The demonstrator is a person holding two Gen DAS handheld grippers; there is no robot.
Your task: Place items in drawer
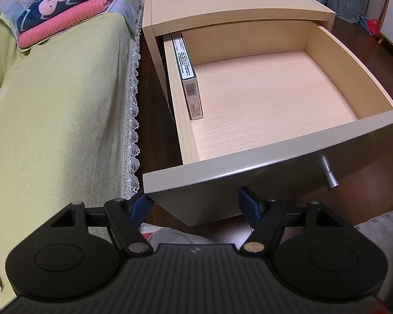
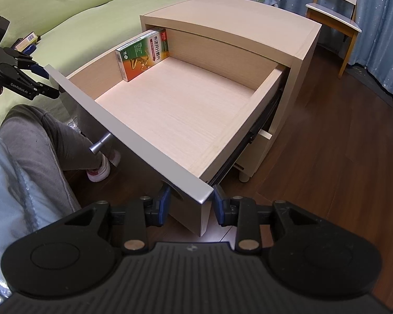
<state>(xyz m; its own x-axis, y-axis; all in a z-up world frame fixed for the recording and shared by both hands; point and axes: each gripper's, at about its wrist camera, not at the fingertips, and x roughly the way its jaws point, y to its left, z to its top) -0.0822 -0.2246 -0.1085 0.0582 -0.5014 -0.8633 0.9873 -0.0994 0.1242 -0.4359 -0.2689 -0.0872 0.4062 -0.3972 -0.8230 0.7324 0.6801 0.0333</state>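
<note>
The pale wooden drawer (image 1: 374, 130) of the nightstand (image 1: 222, 2) is pulled out wide. A green and orange medicine box (image 2: 141, 53) stands on edge against its left wall, seen edge-on as a box (image 1: 190, 78) in the left wrist view. The rest of the drawer floor is bare. My left gripper (image 1: 196, 205) hovers open just in front of the drawer's grey front panel, holding nothing. My right gripper (image 2: 192, 202) is open and empty by the drawer front's right corner (image 2: 204, 191). The left gripper (image 2: 48, 83) also shows at the left edge there.
A bed with a green cover (image 1: 52, 117) runs along the nightstand's left, with folded blankets (image 1: 65, 13) at its head and small boxes (image 2: 26, 41) on it. A metal knob (image 2: 101, 144) sticks out of the drawer front. A person's grey-trousered leg (image 2: 39, 136) and a wooden chair (image 2: 335, 18) are nearby.
</note>
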